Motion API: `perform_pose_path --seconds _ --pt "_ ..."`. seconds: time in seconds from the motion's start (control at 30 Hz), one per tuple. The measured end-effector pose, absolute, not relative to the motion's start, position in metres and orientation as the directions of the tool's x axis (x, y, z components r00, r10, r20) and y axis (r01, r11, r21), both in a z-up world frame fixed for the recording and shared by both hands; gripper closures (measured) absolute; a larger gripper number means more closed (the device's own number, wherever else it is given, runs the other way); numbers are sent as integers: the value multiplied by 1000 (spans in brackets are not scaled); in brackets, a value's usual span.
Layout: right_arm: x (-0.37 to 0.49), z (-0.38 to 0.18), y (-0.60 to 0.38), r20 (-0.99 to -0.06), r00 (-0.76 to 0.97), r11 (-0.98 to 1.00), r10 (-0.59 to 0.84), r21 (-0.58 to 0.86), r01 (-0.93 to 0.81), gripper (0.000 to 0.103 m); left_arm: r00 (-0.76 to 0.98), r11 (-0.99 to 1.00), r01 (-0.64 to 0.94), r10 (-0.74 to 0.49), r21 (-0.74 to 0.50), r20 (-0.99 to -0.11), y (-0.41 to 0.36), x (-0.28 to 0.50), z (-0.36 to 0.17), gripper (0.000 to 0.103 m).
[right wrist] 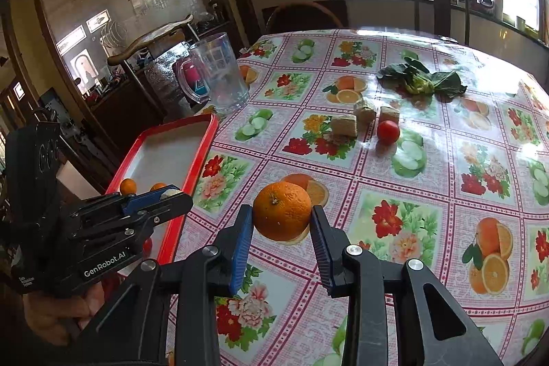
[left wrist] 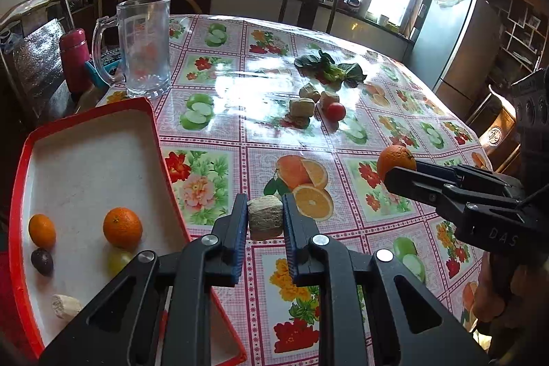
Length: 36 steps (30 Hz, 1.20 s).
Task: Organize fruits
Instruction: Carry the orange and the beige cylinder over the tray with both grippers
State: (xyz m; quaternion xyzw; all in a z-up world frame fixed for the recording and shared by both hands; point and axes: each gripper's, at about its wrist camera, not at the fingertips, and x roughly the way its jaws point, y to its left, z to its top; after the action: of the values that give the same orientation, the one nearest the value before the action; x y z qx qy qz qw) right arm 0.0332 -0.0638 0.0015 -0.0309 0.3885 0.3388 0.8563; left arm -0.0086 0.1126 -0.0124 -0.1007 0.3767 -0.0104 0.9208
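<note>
My right gripper (right wrist: 281, 230) was clamped on an orange (right wrist: 282, 211), both blue pads against its sides, holding it above the table (right wrist: 394, 167) near a printed orange on the cloth. In the left wrist view the same orange (left wrist: 395, 161) showed at the tip of my right gripper (left wrist: 399, 172), well to the right of the tray.

My left gripper (left wrist: 265, 222) was closed on a pale, rough cylindrical chunk (left wrist: 265, 217), pinched between its pads just past the right edge of the red tray (left wrist: 161, 139).

Inside the tray lay two oranges (left wrist: 122, 227) (left wrist: 42, 231), a dark round fruit (left wrist: 42, 261), a green grape-like fruit (left wrist: 118, 259) touching the larger orange, and another pale chunk (left wrist: 65, 306) near the front.

Farther across the table sat three more pale chunks (right wrist: 344, 125), a small red tomato (right wrist: 388, 132) just beside them, and leafy greens (right wrist: 420, 79) beyond. A clear glass mug (left wrist: 147, 47) stood behind the tray.

My left gripper (right wrist: 168, 199) read "GenRobot.AI" in white on its body in the right wrist view; smaller text below was too small to read. The right one's body showed the letters "DAS" in the left wrist view.
</note>
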Motion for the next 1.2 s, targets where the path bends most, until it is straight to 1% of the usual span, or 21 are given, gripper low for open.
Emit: perform_pose_path --seconds 0.6,1.2 --pt "16 -1 -2 -697 404 705 592 206 -679 69 730 967 -146 -36 -207 -683 166 -36 -14 86" --pt "9 -11 59 -719 336 647 608 203 -736 69 720 954 -215 10 -210 -694 212 -44 -21 86"
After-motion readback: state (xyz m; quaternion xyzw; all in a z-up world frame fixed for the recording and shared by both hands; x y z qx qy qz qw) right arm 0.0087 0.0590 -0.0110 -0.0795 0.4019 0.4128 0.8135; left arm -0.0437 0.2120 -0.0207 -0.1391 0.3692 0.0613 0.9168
